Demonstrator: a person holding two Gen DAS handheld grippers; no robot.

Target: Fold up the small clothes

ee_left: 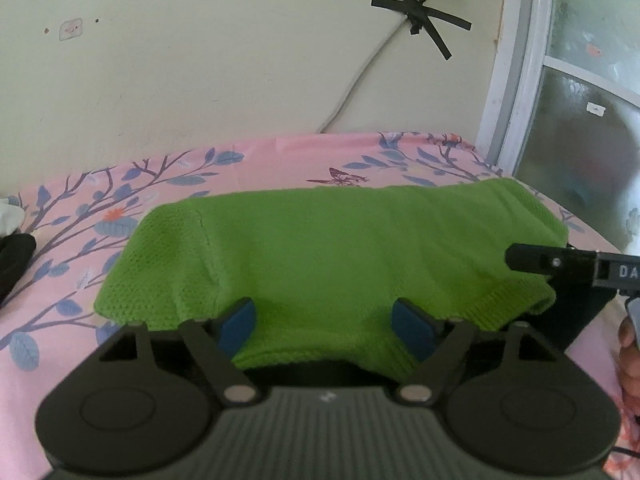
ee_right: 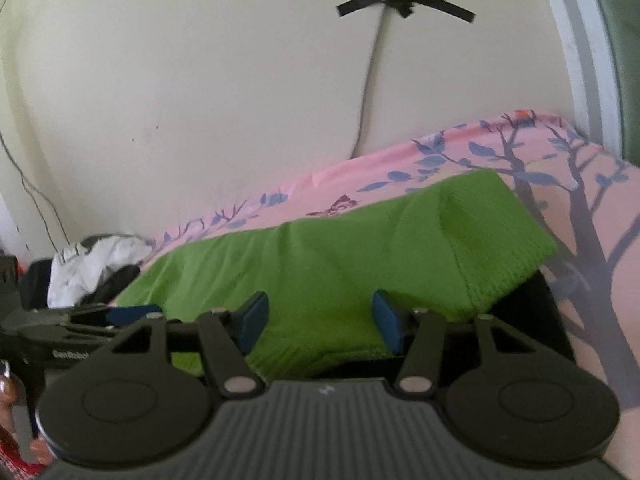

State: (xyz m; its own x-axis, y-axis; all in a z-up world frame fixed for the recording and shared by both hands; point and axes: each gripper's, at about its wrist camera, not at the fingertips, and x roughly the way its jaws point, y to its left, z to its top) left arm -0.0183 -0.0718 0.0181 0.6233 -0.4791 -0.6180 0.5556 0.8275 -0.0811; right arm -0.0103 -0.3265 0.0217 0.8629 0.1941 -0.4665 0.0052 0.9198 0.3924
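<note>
Left wrist view: left hand-held gripper (ee_left: 324, 330) sits at the near hem of the green knit garment (ee_left: 328, 248), jaws wide, blue pads (ee_left: 239, 324) straddling the fabric, not pinching. Cloth lies between them; nothing gripped.

Right wrist view: right hand-held gripper (ee_right: 316, 322) is about half open, pads either side of the same near edge, further toward the bed's right side. No squeeze visible, so nothing held there either.

Both hover at one hem, spaced apart, likely so the edge can be lifted evenly and carried over for a fold.

Garment lies flat across the bed (ee_left: 280, 164) on the pink floral sheet, long axis parallel to the wall (ee_left: 200, 60), ribbed cuff end toward the right edge. Looks partly folded already; can't tell how many layers.

Beyond, at the bed's left edge, a white-and-dark clothes pile (ee_right: 96, 268) waits, well apart from the green piece.
</note>
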